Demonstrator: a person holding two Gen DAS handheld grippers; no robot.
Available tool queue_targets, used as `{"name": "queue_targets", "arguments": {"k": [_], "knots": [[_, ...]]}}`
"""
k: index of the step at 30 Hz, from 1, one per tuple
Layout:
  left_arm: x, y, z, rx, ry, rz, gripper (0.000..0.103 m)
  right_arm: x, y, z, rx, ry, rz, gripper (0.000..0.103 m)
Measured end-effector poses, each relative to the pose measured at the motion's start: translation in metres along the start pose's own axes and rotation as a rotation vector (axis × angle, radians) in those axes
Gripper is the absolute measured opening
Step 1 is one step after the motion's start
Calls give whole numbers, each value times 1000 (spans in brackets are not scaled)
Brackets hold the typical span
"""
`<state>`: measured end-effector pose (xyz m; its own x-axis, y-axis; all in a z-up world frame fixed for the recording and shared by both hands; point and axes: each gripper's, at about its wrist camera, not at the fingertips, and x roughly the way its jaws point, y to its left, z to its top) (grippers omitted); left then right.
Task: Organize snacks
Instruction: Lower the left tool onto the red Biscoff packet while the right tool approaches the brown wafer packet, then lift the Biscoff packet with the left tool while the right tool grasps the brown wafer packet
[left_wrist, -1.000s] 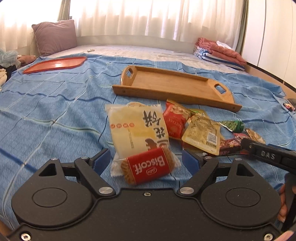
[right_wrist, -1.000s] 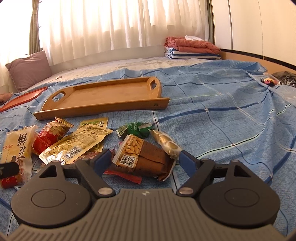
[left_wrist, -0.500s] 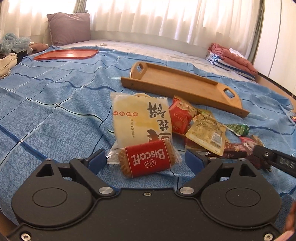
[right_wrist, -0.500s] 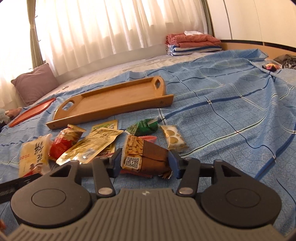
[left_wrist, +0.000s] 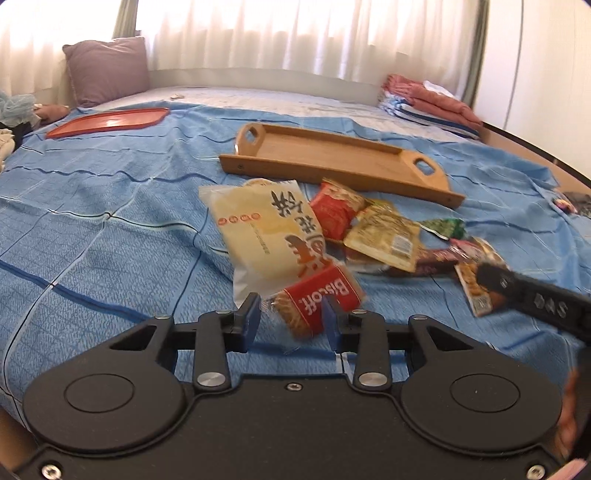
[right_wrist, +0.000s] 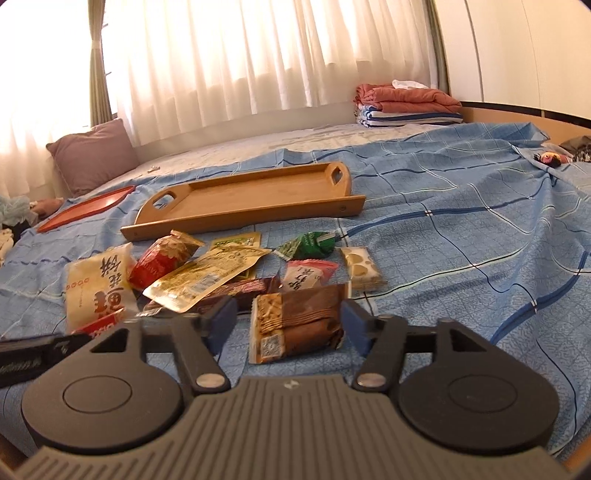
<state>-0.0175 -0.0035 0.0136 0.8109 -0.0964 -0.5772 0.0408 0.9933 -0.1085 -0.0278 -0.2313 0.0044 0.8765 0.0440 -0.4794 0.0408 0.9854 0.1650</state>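
Hidden or unclear: we see the lower end of the Biscoff packet (left_wrist: 317, 301) blurred behind the left gripper's blue pads, and in the right wrist view only a red corner of it shows at 9 o'clock.
Left gripper (left_wrist: 291, 319): its jaws are clenched on the Biscoff packet, which tilts between them, lying over the edge of the yellow pastry bag (left_wrist: 264, 236).
Right gripper (right_wrist: 286, 323): we see it grasping the brown biscuit packet (right_wrist: 297, 321), a pad touching each side; its far end is cut off by the body.
Pose: both grippers sit low over the blue bedsheet (left_wrist: 96, 206), pointing toward 12 o'clock.
Wooden tray (right_wrist: 243, 201): it lies at 12 o'clock beyond the snack pile, apart from both packets.
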Motion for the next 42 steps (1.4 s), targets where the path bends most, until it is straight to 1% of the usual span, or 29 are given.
{"name": "queue_targets", "arguments": {"k": [1, 3, 4, 5, 7, 9, 11, 13, 14, 16, 17, 18, 20, 21, 22, 23, 27, 29, 31, 32, 33, 34, 35, 36, 37, 39, 41, 42], "knots": [[-1, 0, -1, 10, 2, -4, 34, 3, -2, 1, -2, 5, -6, 87], [-3, -1, -3, 21, -5, -6, 42, 9, -6, 3, -11, 20, -20, 89], [-3, -2, -3, 18, -16, -6, 58, 13, -8, 3, -15, 38, -26, 89], [-3, -3, -3, 16, -22, -8, 70, 16, -9, 4, -16, 51, -31, 89], [-3, -7, -2, 21, -35, -27, 76, 22, -11, 3, -18, 66, -36, 89], [2, -14, -1, 59, -44, -54, 76, 24, -11, 3, -20, 74, -29, 89], [9, -20, 1, 98, -46, -54, 76, 26, -9, 3, -24, 85, -15, 88], [18, -22, 3, 131, -35, -42, 74, 28, -6, 1, -39, 94, -6, 80], [23, -22, 4, 143, -17, -36, 69, 29, -5, 1, -48, 99, -3, 78], [25, -21, 5, 163, 24, -49, 61, 29, -2, 1, -56, 98, 6, 68], [23, -20, 6, 169, 40, -73, 57, 28, -2, 0, -56, 96, 12, 66], [19, -18, 7, 157, 66, -119, 54, 28, -1, 0, -56, 92, 12, 63], [12, -11, 8, 116, 113, -236, 53, 25, 1, -1, -62, 86, 14, 59], [9, -11, 7, 114, 130, -269, 53, 23, 2, -2, -66, 83, 18, 58], [7, -11, 6, 127, 138, -280, 53, 22, 4, -3, -71, 83, 21, 57], [4, -13, 5, 150, 134, -270, 53, 21, 5, -4, -77, 82, 24, 57], [7, -22, 1, 191, 92, -163, 52, 15, 13, -7, -105, 72, 37, 56], [10, -25, 2, 176, 72, -155, 53, 15, 16, -8, -122, 69, 29, 56], [17, -26, 3, 154, 76, -166, 53, 16, 18, -9, -136, 68, 22, 60], [21, -28, 2, 150, 77, -157, 53, 17, 18, -9, -142, 70, 18, 68], [23, -29, 2, 154, 69, -147, 51, 19, 19, -9, -151, 75, 14, 71], [23, -32, 1, 162, 61, -132, 38, 21, 19, -11, -161, 77, 10, 72], [23, -34, 2, 171, 58, -120, 33, 22, 20, -11, -167, 74, 4, 72], [22, -35, 4, 173, 59, -117, 33, 22, 22, -11, -175, 75, 0, 71], [20, -35, 6, 167, 61, -125, 32, 21, 24, -11, -183, 77, 3, 58], [16, -34, 10, 155, 52, -144, 32, 19, 25, -9, -178, 74, 5, 53], [11, -33, 16, 162, 30, -140, 32, 15, 24, -6, -165, 69, 12, 47], [9, -33, 19, 164, 19, -139, 32, 13, 22, -4, -154, 61, 17, 37]]}}
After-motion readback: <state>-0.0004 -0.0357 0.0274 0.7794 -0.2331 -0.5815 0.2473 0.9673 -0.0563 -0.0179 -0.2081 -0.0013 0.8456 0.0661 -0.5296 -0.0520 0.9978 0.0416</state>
